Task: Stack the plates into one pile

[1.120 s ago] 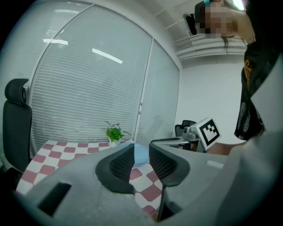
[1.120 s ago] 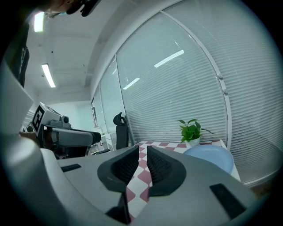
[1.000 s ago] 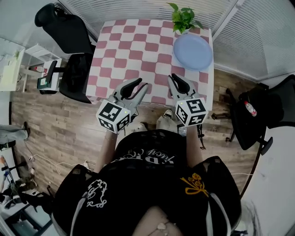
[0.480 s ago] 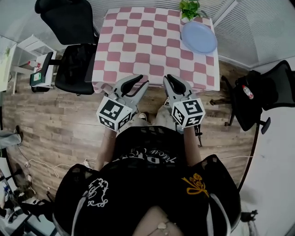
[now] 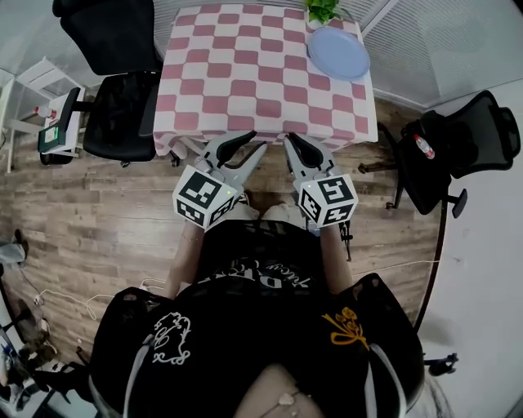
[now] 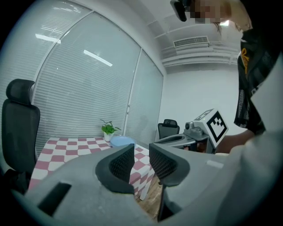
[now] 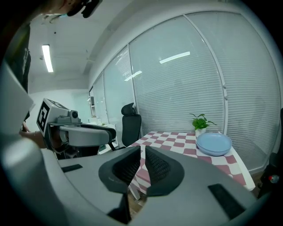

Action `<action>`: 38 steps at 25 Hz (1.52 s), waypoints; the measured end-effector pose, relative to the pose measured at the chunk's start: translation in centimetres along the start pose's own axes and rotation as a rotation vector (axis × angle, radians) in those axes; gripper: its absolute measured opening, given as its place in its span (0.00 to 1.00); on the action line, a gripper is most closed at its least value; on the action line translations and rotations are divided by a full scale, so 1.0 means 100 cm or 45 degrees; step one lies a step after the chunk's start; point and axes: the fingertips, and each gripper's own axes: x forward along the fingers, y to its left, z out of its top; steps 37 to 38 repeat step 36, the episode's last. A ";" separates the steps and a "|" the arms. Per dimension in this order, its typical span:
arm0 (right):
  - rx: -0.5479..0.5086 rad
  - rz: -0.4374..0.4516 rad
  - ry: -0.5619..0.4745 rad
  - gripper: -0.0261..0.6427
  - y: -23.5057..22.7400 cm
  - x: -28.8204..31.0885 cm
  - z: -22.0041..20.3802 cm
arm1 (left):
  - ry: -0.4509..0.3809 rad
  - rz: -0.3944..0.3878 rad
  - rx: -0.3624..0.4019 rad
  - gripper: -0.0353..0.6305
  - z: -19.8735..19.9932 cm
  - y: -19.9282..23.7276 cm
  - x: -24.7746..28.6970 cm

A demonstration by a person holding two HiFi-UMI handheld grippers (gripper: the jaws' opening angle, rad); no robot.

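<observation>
Status of work: the light blue round plates (image 5: 338, 52) lie as a single pile at the far right corner of the pink-and-white checked table (image 5: 245, 73), just beside the small green potted plant (image 5: 323, 10). The right gripper view shows the pile (image 7: 214, 144) with more than one rim, one upon another. The exact count cannot be made out. No other plate shows anywhere on the cloth in the head view, so the stacking is judged complete, with nothing left to gather.

Left gripper (image 5: 255, 140): its jaws stand a little apart, with a clear gap and nothing between them. It is held off the near edge of the table, over the wooden floor.

Right gripper (image 5: 290, 140): its jaws have just been closing and are now pressed all but together, with nothing between them. It is held likewise off the near edge, beside the left one.

Both tools are well apart from the pile. On this evidence, no step remains except to confirm that the pile sits steady. It appears level from here.
</observation>
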 end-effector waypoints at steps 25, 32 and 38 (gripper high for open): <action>-0.010 0.062 -0.016 0.08 -0.016 -0.104 -0.021 | 0.030 0.048 0.038 0.23 -0.005 -0.116 0.013; -0.015 0.069 -0.018 0.09 -0.017 -0.115 -0.027 | 0.036 0.057 0.045 0.23 -0.010 -0.129 0.013; -0.020 0.072 -0.019 0.09 -0.018 -0.117 -0.029 | 0.036 0.065 0.046 0.23 -0.012 -0.130 0.014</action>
